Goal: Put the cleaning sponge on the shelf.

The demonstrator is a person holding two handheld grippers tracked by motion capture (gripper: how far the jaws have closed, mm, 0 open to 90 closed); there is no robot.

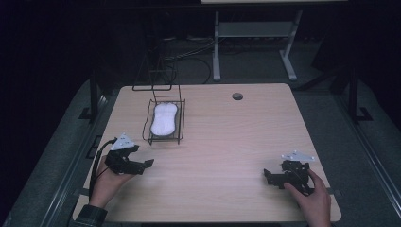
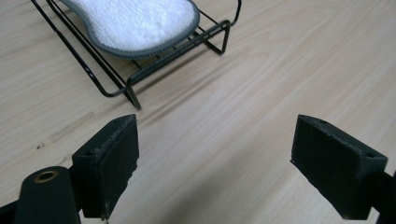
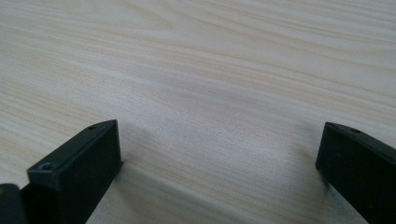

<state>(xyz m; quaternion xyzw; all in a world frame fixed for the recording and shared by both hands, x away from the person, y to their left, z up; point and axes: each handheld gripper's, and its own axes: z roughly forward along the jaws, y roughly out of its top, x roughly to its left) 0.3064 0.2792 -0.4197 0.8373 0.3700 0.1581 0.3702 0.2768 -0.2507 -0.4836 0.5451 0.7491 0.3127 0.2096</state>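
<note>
A white sponge pad with a grey rim (image 1: 164,118) (image 2: 135,23) lies in a black wire rack (image 1: 178,126) (image 2: 116,86) at the table's back left. My left gripper (image 1: 147,164) (image 2: 215,158) rests low at the front left, open, its jaws wide apart over bare wood just short of the rack's near corner. At the front right my right gripper (image 1: 267,176) (image 3: 219,163) is open too, jaws spread over plain tabletop with nothing between them. A hand holds each gripper.
The light wood table (image 1: 227,142) has a round cable hole (image 1: 237,96) at the back. A tall wire frame (image 1: 153,71) rises behind the rack. Beyond the table are a dark floor, cables and a white desk leg (image 1: 216,52).
</note>
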